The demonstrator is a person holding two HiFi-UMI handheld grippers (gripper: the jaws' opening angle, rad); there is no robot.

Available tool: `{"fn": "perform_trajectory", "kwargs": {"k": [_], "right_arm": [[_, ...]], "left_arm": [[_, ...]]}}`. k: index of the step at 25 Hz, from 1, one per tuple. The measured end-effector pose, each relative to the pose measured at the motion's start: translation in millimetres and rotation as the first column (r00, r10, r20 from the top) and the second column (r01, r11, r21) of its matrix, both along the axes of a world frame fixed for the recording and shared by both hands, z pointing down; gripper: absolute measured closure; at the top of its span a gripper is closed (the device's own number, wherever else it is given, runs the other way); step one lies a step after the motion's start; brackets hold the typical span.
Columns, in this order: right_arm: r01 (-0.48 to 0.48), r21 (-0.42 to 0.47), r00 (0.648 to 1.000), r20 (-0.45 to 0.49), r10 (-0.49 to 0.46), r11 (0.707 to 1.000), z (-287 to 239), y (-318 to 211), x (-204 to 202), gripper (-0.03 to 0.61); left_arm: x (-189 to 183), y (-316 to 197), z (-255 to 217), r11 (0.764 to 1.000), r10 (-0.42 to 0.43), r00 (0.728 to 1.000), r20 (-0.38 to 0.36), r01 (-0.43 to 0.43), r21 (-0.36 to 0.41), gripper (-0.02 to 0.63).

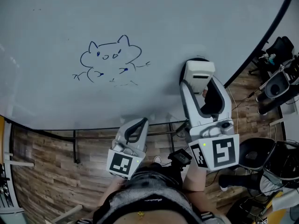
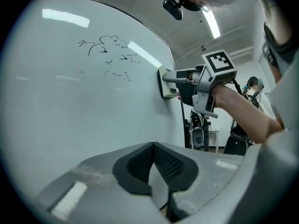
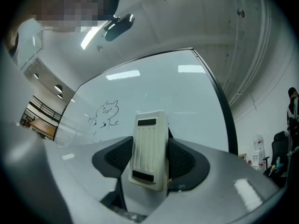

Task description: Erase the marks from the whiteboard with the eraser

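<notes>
Head view: white rectangular plastic eraser sits against the wide glossy whiteboard, carried by the right gripper. Blue cat-shaped marks lie at nine o'clock of it, well apart. Left gripper hangs low. Left gripper view: jaws together, nothing between. Right gripper view: jaws clamp the eraser's long sides. Probably light, stiff-shelled and slick, so mid-body is the place to grip.

Whiteboard cropped at top and left edges; wiping face of eraser hidden against it; faint marks beneath drawing illegible.
</notes>
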State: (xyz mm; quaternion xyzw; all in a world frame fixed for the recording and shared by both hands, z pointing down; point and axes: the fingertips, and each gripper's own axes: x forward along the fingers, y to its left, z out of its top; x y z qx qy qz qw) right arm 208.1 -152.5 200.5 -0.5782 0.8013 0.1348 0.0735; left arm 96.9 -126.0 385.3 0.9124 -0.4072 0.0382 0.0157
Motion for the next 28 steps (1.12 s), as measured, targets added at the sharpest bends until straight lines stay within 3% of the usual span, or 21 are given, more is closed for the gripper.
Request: {"fn": "perform_trajectory", "kwargs": {"k": [10, 15, 24, 28], "right_arm": [[-0.043, 0.025, 0.999, 0.02, 0.043, 0.999, -1, 2, -1, 0.339], [0.064, 0.037, 0.998, -0.012, -0.064, 0.997, -4, 2, -55, 0.339], [0.091, 0.067, 0.995, -0.036, -0.088, 0.994, -13, 3, -120, 0.339], [0.146, 0.077, 0.988, -0.07, -0.14, 0.986, -16, 3, -166, 0.339]], "left_arm": [[-12, 4, 8, 0.997, -0.07, 0.997, -0.018, 0.07, -0.015, 0.614], [-32, 3, 6, 0.995, -0.104, 0.994, -0.026, 0.103, -0.009, 0.614], [-94, 6, 6, 0.987, -0.158, 0.987, -0.025, 0.158, -0.017, 0.614], [-121, 6, 3, 0.984, -0.175, 0.984, -0.035, 0.175, -0.01, 0.614]]}}
